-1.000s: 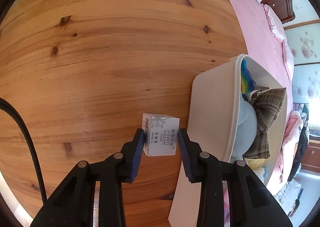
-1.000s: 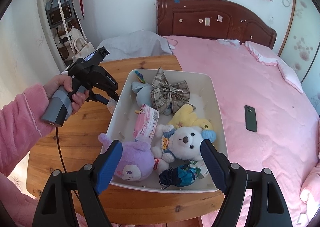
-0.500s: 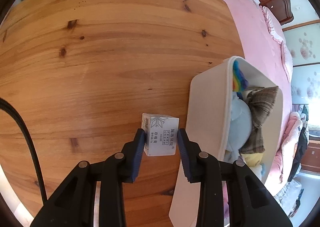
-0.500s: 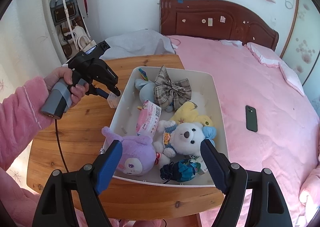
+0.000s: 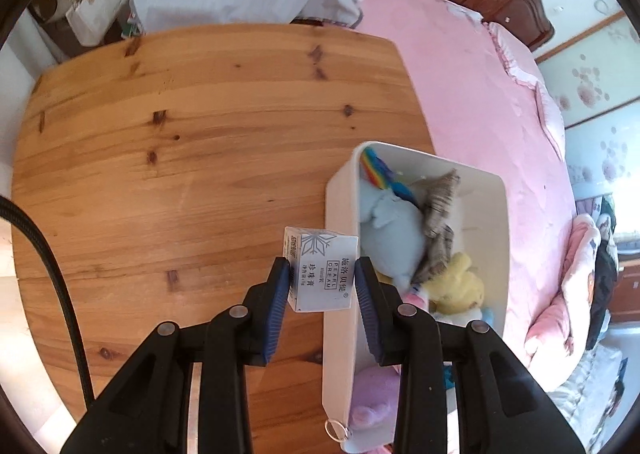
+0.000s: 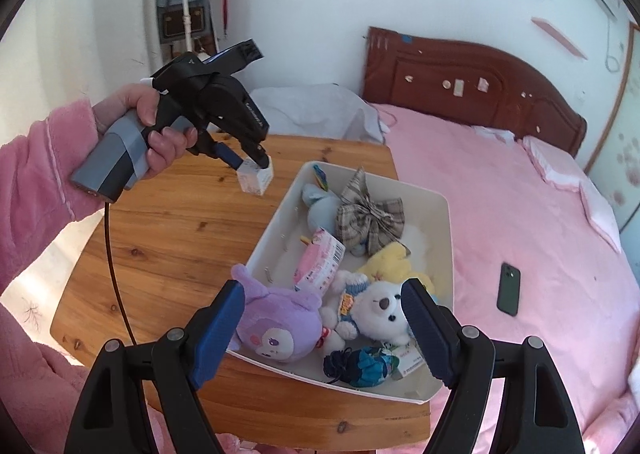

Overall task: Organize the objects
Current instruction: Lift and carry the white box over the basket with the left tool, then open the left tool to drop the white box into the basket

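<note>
Two grippers here: left gripper (image 5: 322,274) fingers clamp the small white box (image 5: 320,269) above the counter (image 5: 200,158), beside the bin (image 5: 340,294) edge. Right gripper (image 6: 322,328) fingers gape empty over the bin's near corner.

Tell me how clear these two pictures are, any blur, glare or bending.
Left wrist view: the small white box in the left gripper is sharp, while the toys in the white bin are motion-smeared. Right wrist view: mostly sharp, with bright sun on the floor at left. Both views: fisheye bends the wooden table edges, and the corners are dark.
</note>
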The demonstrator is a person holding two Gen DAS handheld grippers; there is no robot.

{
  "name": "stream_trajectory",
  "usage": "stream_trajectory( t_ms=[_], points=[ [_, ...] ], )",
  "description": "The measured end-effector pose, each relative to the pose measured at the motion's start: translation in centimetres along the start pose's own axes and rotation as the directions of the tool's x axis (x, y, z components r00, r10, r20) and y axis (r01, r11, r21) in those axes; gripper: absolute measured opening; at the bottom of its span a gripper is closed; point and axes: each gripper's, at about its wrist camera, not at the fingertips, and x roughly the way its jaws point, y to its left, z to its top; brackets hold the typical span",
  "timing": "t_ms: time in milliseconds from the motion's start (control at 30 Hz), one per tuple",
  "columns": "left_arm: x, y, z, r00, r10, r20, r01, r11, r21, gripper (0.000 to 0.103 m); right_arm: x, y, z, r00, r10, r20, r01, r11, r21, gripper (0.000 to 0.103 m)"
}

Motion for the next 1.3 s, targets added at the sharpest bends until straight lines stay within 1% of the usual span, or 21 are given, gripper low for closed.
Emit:
stream_trajectory(
  t_ms=[233,300,333,533,700,767,800,867,900,967,1067,1133,1300],
  points=[
    [-0.8,-2.8,-2.4,1.0,0.023,0.001,-0.023,0.996,0.082,0.037,-0.9,-1.3,-0.2,0.999,0.019,0.041,-0.019,1.0,0.002,0.081],
    [-0.8,-3.4,-3.1,1.0,0.025,-0.004,-0.025,0.995,0.098,0.037,-1.1,-1.5,-0.3,0.998,0.029,0.048,-0.028,1.0,-0.008,0.082],
    [-0.8,-3.7,-3.5,1.0,0.023,-0.007,-0.022,0.994,0.105,0.037,-1.2,-1.6,-0.4,0.998,0.035,0.052,-0.034,0.999,-0.015,0.085],
    [-0.3,-5.7,-5.3,0.999,0.043,-0.014,-0.04,0.989,0.142,0.037,-1.8,-2.2,-1.0,0.996,0.063,0.064,-0.061,0.997,-0.044,0.085],
    [0.1,-6.8,-6.5,0.998,0.068,-0.011,-0.066,0.986,0.156,0.037,-2.0,-3.1,-1.8,0.995,0.08,0.052,-0.078,0.996,-0.052,0.085],
    [0.2,-7.2,-6.9,0.997,0.083,-0.011,-0.08,0.984,0.159,0.037,-2.0,-3.3,-2.1,0.995,0.087,0.048,-0.084,0.995,-0.051,0.087],
    [0.3,-7.2,-7.1,0.996,0.088,-0.015,-0.084,0.984,0.156,0.037,-2.0,-3.4,-2.2,0.995,0.09,0.047,-0.088,0.995,-0.051,0.089],
    [0.5,-7.4,-7.4,0.995,0.099,-0.016,-0.096,0.983,0.156,0.038,-2.1,-3.6,-2.5,0.995,0.094,0.045,-0.092,0.995,-0.047,0.1],
    [0.4,-7.6,-7.6,0.994,0.108,-0.012,-0.105,0.981,0.163,0.038,-2.1,-3.6,-2.6,0.994,0.095,0.045,-0.093,0.995,-0.045,0.102],
    [0.4,-7.9,-7.9,0.992,0.126,-0.007,-0.122,0.977,0.177,0.038,-2.1,-3.8,-2.8,0.994,0.105,0.044,-0.103,0.994,-0.039,0.103],
    [0.7,-8.1,-8.1,0.99,0.142,-0.027,-0.135,0.974,0.18,0.039,-1.8,-3.9,-3.0,0.992,0.123,0.034,-0.122,0.992,-0.026,0.103],
    [0.7,-8.2,-8.1,0.989,0.148,-0.027,-0.14,0.974,0.18,0.04,-1.5,-3.9,-3.2,0.991,0.134,0.022,-0.133,0.991,-0.015,0.103],
    [0.9,-8.4,-8.2,0.988,0.153,-0.031,-0.145,0.974,0.176,0.048,-0.8,-3.6,-3.7,0.988,0.154,-0.006,-0.154,0.988,0.003,0.103]
  ],
)
